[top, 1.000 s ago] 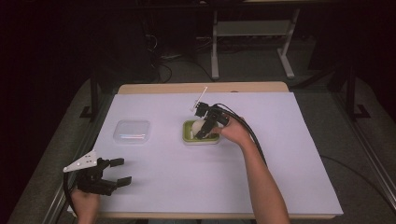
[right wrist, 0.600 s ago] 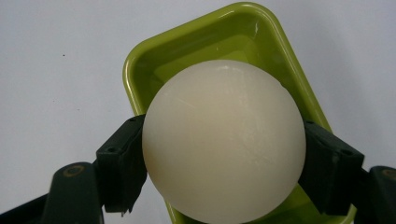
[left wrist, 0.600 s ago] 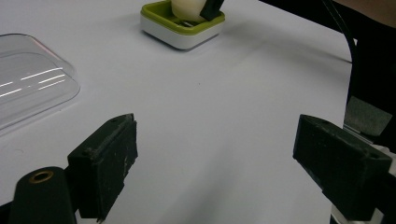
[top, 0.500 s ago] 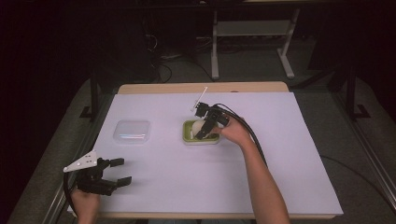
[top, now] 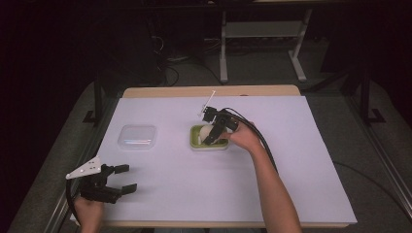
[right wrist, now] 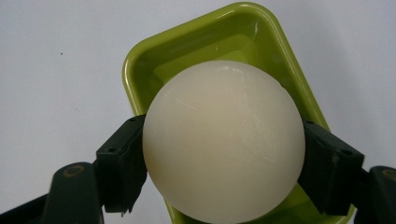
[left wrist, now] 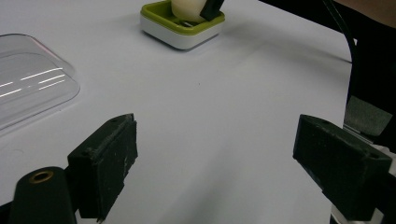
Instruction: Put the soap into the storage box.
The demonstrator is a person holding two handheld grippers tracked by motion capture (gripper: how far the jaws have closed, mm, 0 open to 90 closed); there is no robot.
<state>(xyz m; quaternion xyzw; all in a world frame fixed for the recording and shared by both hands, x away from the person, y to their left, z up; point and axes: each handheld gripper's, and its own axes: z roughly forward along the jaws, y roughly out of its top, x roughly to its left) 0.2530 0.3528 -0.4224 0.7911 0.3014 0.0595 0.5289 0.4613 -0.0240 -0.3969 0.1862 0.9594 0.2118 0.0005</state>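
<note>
Holding a cream ball (right wrist: 223, 140) pinched between my right gripper (top: 217, 127) jaws directly over the green tray (right wrist: 140, 65) at mid-counter, I am resting my left gripper (top: 114, 180), jaws spread and empty, well apart at the near-left edge beside the clear lid (top: 138, 136).

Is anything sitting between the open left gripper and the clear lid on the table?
Nothing visible. In the high view the left gripper sits open near the table's front left corner, and the clear lid lies farther up the white sheet with bare surface between them. The right gripper, holding the white ball, is off at the green tray.
</note>
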